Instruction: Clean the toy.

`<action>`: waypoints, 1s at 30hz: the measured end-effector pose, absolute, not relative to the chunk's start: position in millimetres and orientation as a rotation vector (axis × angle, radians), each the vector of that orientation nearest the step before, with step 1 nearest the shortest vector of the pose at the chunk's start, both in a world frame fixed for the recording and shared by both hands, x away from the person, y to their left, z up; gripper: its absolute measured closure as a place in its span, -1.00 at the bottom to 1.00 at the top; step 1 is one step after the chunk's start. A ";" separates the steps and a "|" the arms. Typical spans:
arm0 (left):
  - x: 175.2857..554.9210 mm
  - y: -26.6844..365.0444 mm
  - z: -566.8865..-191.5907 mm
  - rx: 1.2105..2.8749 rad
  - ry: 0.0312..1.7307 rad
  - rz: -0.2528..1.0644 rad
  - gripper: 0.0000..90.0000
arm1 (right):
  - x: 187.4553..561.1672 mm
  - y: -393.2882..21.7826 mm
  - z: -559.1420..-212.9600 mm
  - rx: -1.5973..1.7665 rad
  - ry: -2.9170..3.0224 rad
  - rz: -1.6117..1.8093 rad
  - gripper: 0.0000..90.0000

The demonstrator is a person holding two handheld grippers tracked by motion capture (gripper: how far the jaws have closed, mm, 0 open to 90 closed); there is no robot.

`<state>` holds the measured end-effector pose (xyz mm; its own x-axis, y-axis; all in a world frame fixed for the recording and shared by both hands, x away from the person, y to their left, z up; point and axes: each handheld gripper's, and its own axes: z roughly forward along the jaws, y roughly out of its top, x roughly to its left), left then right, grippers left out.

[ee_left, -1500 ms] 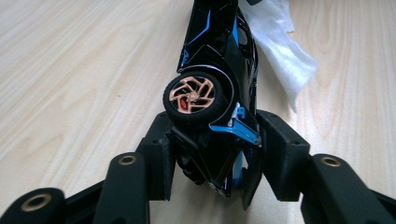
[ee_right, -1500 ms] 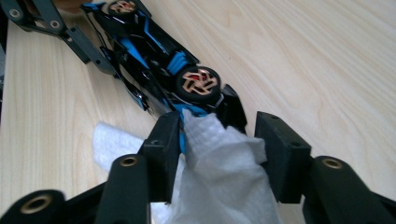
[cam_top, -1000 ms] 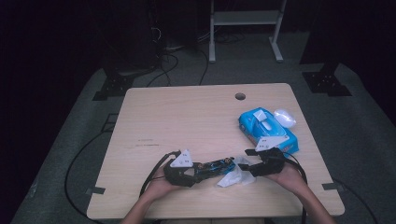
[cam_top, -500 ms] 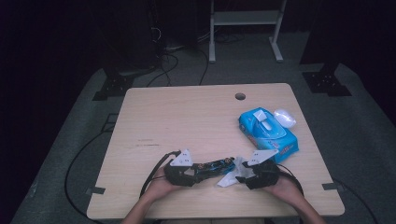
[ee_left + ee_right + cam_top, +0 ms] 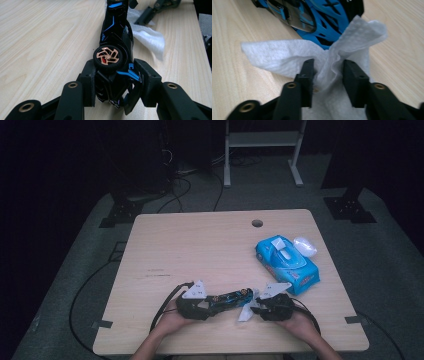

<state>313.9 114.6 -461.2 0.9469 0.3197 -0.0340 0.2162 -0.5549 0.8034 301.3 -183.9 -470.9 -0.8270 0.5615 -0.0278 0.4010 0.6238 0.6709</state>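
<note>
As my right gripper (image 5: 325,72) has come down, its fingers closing loosely around the wipe (image 5: 294,56), my left gripper (image 5: 116,83) clenches the toy car (image 5: 227,298) at the desk's (image 5: 200,245) near edge; wiping can begin.

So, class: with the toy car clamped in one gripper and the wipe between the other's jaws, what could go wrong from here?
1. The right gripper has just been closing, but only a loose fold of the white wipe sits between its jaws, so it may slip out.
2. The left gripper clamps the toy car at one end; wiping pressure could twist it loose.
</note>
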 end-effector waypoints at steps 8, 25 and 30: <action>313.3 114.0 -461.5 2.177 0.383 0.143 0.25 | 302.6 -204.4 -469.7 0.899 2.588 1.041 0.80; 310.1 107.8 -461.5 2.194 0.309 0.196 0.28 | 310.3 -153.6 -423.3 0.732 2.509 1.270 0.80; 311.2 106.7 -461.2 2.196 0.303 0.204 0.29 | 314.1 -164.2 -423.0 0.778 2.480 1.272 0.81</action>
